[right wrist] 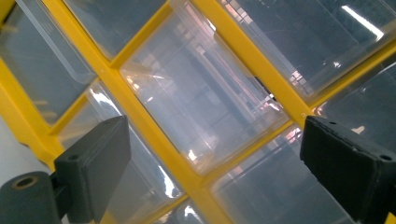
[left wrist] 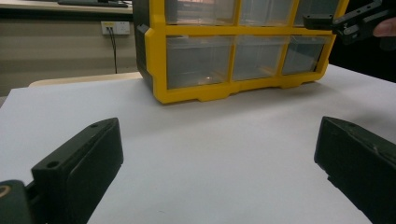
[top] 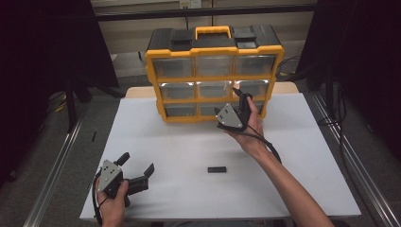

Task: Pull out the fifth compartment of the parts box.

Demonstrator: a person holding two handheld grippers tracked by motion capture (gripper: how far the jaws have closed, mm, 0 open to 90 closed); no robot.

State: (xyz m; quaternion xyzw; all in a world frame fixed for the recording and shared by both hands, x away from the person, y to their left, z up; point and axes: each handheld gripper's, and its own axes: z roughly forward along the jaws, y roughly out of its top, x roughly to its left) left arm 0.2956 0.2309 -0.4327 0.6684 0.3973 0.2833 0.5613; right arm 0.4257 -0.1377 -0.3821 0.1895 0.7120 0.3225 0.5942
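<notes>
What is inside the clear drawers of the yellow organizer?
The drawers of the organizer that show clearly in the right gripper view look empty through their clear fronts. In the high view the right claw covers part of the lower right drawers.

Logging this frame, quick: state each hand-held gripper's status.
Left hand-held gripper: open, empty, over the table.
Right hand-held gripper: open, empty, at the organizer.

We found the left gripper (top: pixel 138 163) low at the near left, held in the left hand (top: pixel 113 201), its jaws spread wide apart and pointing right and slightly far. The right forearm (top: pixel 298 194) reached diagonally from the near right toward the far centre. The right hand (top: pixel 250 127) held the right gripper (top: pixel 242 94) raised, jaws pointing far. In the right gripper view we observed its jaws well apart, holding nothing.
</notes>
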